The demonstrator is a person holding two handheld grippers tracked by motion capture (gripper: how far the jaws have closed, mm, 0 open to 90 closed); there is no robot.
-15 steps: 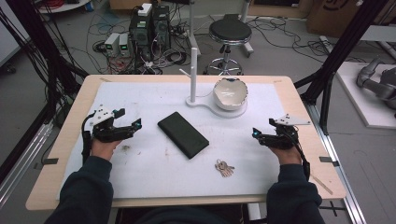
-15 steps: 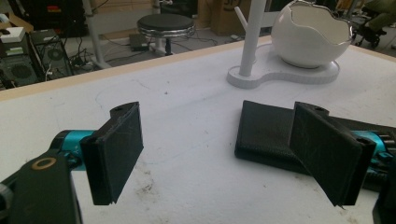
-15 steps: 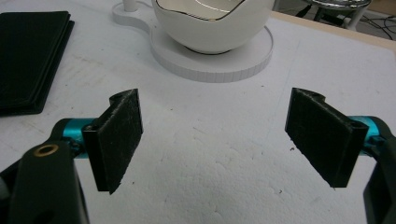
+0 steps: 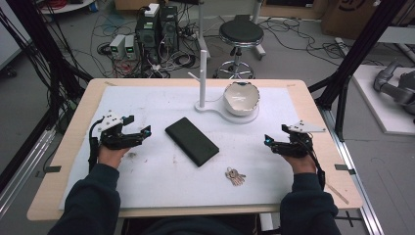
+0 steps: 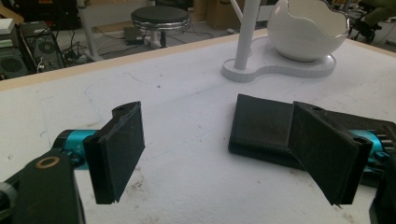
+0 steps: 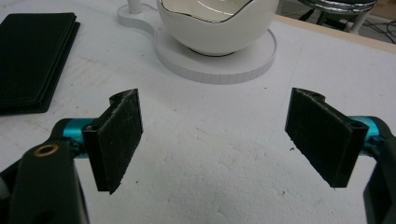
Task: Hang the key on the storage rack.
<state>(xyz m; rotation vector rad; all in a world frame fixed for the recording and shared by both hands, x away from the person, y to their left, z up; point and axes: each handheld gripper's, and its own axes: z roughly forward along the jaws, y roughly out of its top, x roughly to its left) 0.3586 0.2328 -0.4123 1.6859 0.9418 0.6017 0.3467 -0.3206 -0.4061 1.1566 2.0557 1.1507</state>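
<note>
From above, a person sits at a counter (image 4: 147, 103) covered by a white mat, a gripper in each hand. The left gripper (image 4: 139, 135) rests at the mat's left side, its nose turned toward a black wallet (image 4: 191, 141) that lies flat and slantwise near the middle, close by but apart. The right gripper (image 4: 270, 143) sits at the right side, pointing inward. A bunch of keys (image 4: 235, 176) lies on the mat between the wallet and the right hand, nearer the person. At the far edge stands a white stand with an upright post (image 4: 202, 73) and a white bowl (image 4: 241, 98) with a ragged rim seated on its round base, seemingly a place to drop small things.

Along the left gripper (image 5: 224, 156), the jaws stand released and wide, nothing between them. The wallet (image 5: 261, 126) lies just beyond the right-hand jaw, partly hidden behind it; the gripper seems lined up to close on its near end. The post (image 5: 247, 32) and bowl (image 5: 306, 28) rise behind.

Along the right gripper (image 6: 219, 140), the jaws are likewise spread and hold nothing, with bare mat between them. The bowl (image 6: 217, 28) sits straight ahead on its base, and the wallet (image 6: 35, 58) lies off to the upper left. This hand appears to be waiting, low and level, while the left one goes first.
</note>
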